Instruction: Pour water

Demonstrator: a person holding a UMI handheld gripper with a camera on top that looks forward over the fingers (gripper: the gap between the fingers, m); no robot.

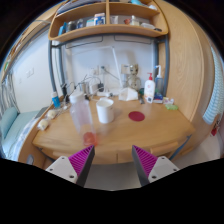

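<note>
i can't make out the small items on the shelf (108,20), nor whether the bottle (80,112) holds water

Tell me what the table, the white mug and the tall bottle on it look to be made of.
Table: wood, going by its light tan, matte top.
White mug: probably glazed ceramic, opaque and plain white; plastic is possible.
Tall bottle: clear plastic or glass, since the table shows through it.
The gripper is open, holding nothing.
</note>
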